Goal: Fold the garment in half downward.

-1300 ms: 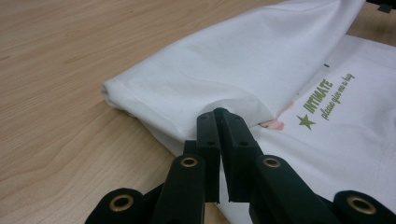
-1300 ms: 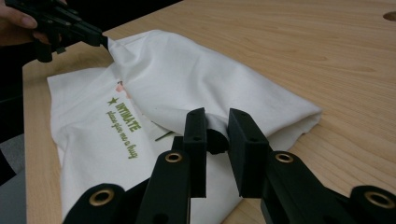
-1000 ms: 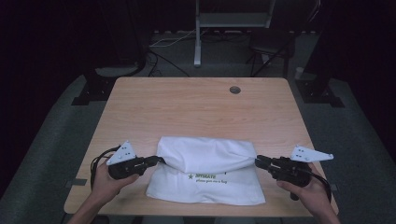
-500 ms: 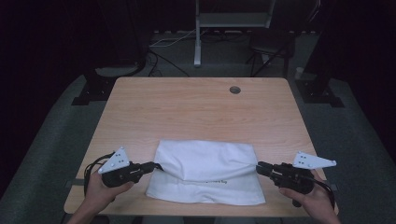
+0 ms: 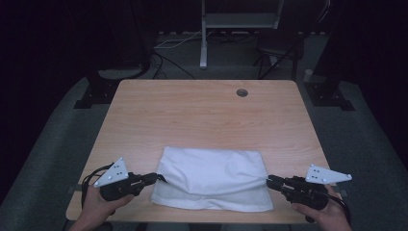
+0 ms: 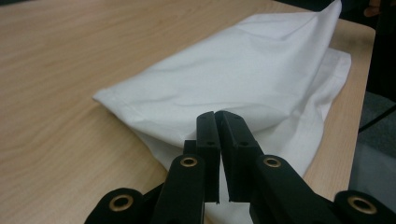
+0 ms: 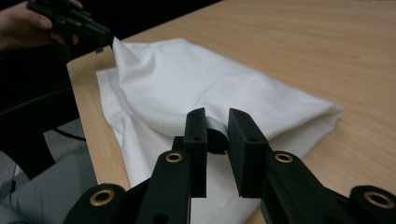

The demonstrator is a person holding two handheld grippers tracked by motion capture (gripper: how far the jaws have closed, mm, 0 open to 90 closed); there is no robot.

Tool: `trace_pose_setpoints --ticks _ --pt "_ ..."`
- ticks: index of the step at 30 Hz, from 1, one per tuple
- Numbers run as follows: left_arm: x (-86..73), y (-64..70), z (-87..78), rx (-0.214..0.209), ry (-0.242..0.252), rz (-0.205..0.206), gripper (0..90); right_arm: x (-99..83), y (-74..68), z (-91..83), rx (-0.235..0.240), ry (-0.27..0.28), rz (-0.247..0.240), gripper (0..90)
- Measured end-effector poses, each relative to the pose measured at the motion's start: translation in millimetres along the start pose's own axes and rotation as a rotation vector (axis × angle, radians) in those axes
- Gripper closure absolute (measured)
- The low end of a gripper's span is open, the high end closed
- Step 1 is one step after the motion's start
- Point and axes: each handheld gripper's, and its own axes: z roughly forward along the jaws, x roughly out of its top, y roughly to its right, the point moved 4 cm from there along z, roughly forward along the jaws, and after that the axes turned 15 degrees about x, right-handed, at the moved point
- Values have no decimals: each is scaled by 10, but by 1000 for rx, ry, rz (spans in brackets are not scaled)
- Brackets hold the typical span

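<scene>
A white folded cloth [image 5: 211, 175] lies near the front edge of the wooden table [image 5: 202, 115]. My left gripper [image 5: 161, 178] is at the cloth's left end, shut on a corner of the upper layer. In the right gripper view that corner rises in a peak to the left gripper [image 7: 105, 42]. My right gripper [image 5: 269, 179] pinches the right end of the cloth. In the left gripper view the jaws [image 6: 217, 116] stand almost together over the cloth [image 6: 233, 79]. In the right gripper view the jaws of the right gripper [image 7: 215, 116] keep a small gap over the cloth [image 7: 210, 88].
A round cable hole [image 5: 242, 92] sits at the table's back right. Behind the table a white stand [image 5: 204, 43], cables and dark equipment stand on the grey floor. The cloth's lower layer reaches close to the table's front edge.
Both grippers have drawn back toward the front edge and slightly apart. The upper layer has come with them and now covers the printed text on the cloth.
</scene>
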Motion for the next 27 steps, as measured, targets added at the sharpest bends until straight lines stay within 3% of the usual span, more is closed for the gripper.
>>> trace_pose_setpoints --ticks 4,10,15,18,23,27 --pt "-129 43 25 -20 -30 -4 855 -145 18 19 3 -35 26 776" --pt "-211 60 33 -40 -43 -23 813 -322 45 65 -31 -125 38 749" --pt "-205 73 37 -28 -42 -15 596 -377 31 88 -71 -178 20 634" --pt "-186 71 46 0 -23 -14 474 -359 27 71 -110 -177 -4 565" --pt "-183 147 110 -16 -34 41 454 -298 -29 58 -123 -165 -35 519" --pt "-180 205 181 -26 -53 78 508 -290 -51 120 -116 -188 -53 520"
